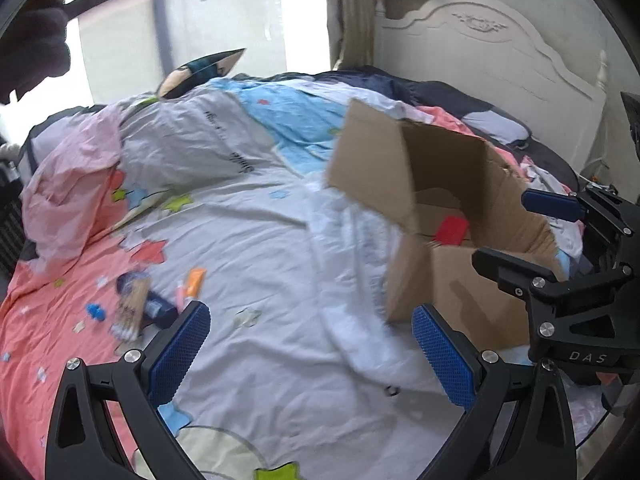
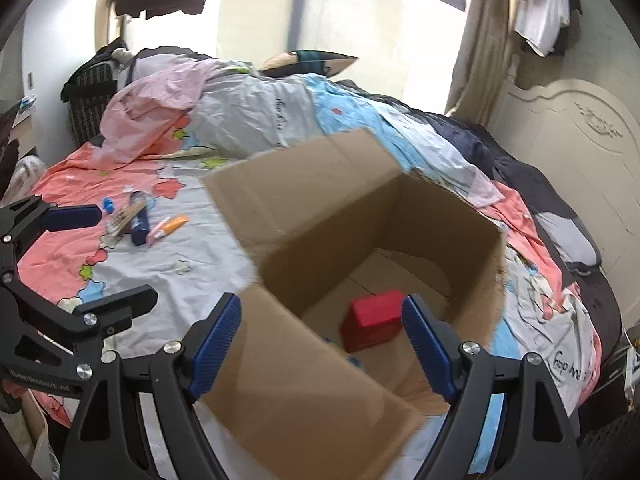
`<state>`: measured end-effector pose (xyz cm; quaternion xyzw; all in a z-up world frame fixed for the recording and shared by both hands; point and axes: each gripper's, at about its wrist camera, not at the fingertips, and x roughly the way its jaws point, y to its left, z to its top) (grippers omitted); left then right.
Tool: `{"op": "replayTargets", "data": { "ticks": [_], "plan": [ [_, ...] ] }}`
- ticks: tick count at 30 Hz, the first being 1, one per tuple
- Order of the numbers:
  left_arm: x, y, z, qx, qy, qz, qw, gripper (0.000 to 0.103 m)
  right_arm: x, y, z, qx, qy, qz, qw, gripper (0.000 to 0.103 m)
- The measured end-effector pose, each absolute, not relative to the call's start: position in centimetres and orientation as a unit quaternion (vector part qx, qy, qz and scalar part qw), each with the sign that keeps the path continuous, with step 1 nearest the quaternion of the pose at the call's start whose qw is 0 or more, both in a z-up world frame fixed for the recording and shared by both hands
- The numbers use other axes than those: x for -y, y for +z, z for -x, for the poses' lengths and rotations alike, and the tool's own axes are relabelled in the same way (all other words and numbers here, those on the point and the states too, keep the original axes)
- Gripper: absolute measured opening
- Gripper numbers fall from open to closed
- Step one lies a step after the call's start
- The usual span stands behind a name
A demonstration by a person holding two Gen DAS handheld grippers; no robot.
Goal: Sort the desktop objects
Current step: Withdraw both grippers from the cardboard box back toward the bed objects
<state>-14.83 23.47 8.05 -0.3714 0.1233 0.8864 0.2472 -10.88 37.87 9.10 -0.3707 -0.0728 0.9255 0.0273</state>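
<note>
The right gripper (image 2: 322, 336) is hovering spread wide and empty above the cardboard box (image 2: 320, 380), where a red block (image 2: 374, 318) is lying. The left gripper (image 1: 312, 354), likewise released, is facing bare sheet (image 1: 280, 240). Farther off, the remaining tubes and brushes (image 1: 144, 304) are awaiting collection.

A rumpled duvet (image 1: 256, 240) printed with stars in coral, grey and blue covers the bed, bunched into a ridge toward 11 o'clock in the left wrist view. A dark cushion (image 1: 202, 72) lies at 12 o'clock against the bright window (image 1: 224, 20). At 2 o'clock stands a cream carved headboard (image 1: 492, 48). Clothes (image 2: 540, 12) hang at 1 o'clock in the right wrist view.
</note>
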Motion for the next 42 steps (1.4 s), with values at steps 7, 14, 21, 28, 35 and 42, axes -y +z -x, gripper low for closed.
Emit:
{"op": "replayTargets", "data": {
  "ticks": [7, 14, 21, 28, 35, 42],
  "plan": [
    [-18.0, 6.8, 15.7, -0.11, 0.894, 0.381, 0.209, 0.103, -33.2, 8.6, 11.9, 0.092, 0.926, 0.366, -0.004, 0.08],
    [-13.1, 5.4, 16.2, -0.095, 0.899, 0.39, 0.176, 0.103, -29.1, 7.5, 13.1, 0.107, 0.924, 0.367, -0.03, 0.08],
    [-9.3, 3.9, 17.7, -0.087, 0.902, 0.399, 0.141, 0.103, -26.2, 5.6, 15.5, 0.106, 0.915, 0.385, -0.052, 0.08],
    [-6.7, 2.0, 18.8, -0.107, 0.904, 0.397, 0.116, 0.103, -24.0, 3.6, 18.4, 0.097, 0.907, 0.402, -0.074, 0.08],
    [-5.6, 0.3, 20.7, -0.138, 0.901, 0.4, 0.092, 0.103, -22.5, 1.5, 21.1, 0.096, 0.9, 0.419, -0.079, 0.08],
    [-5.2, -1.2, 23.4, -0.152, 0.896, 0.409, 0.088, 0.103, -21.9, 0.0, 23.3, 0.098, 0.895, 0.428, -0.084, 0.08]
  ]
}}
